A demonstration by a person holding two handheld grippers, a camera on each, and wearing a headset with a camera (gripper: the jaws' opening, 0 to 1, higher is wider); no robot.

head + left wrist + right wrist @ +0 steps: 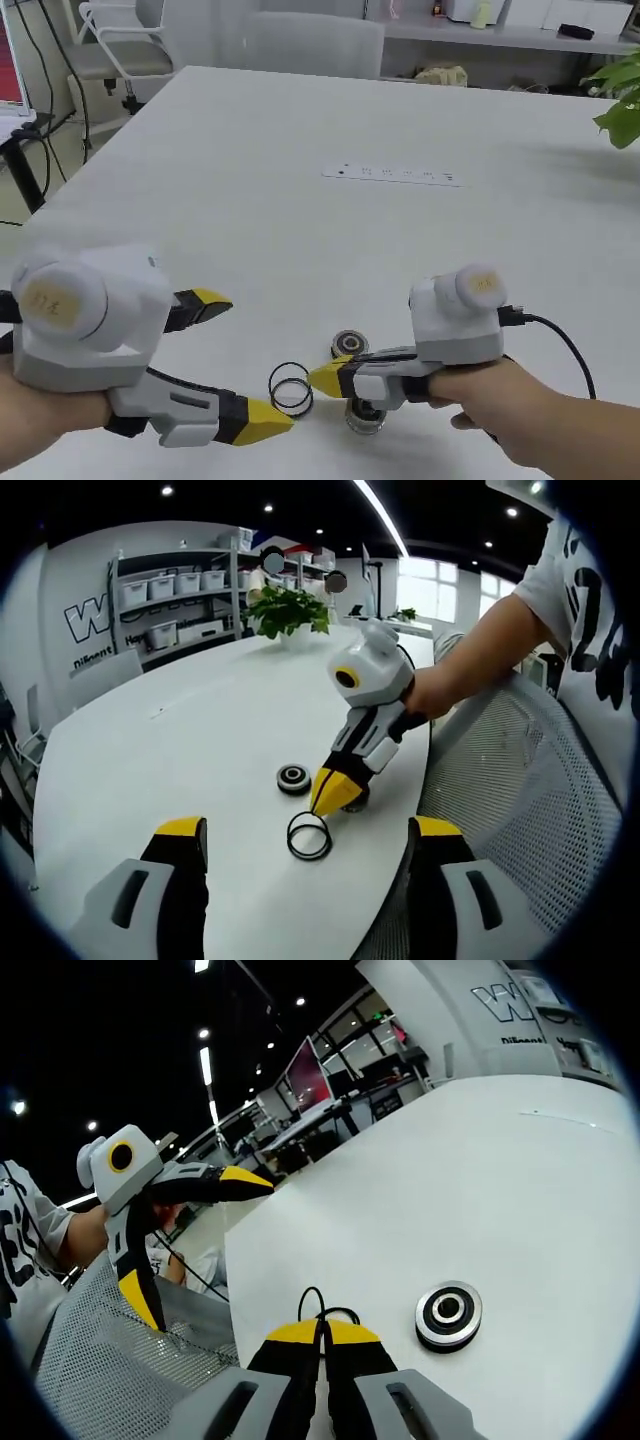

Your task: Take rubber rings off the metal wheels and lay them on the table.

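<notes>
Two thin black rubber rings lie overlapping on the white table. My right gripper is shut, its yellow tip touching the rings' right edge; whether it pinches one is unclear. Under its jaws stands a bare metal wheel. A second wheel with a black band lies flat just beyond. My left gripper is open, its jaws spread either side of the rings. From the left gripper view the rings lie between my own jaws, below the right gripper. The right gripper view shows the banded wheel and the left gripper.
A white power strip lies flat mid-table. A green plant stands at the far right edge. Chairs and shelves stand beyond the table's far end. The near table edge runs just under my hands, with a mesh chair below.
</notes>
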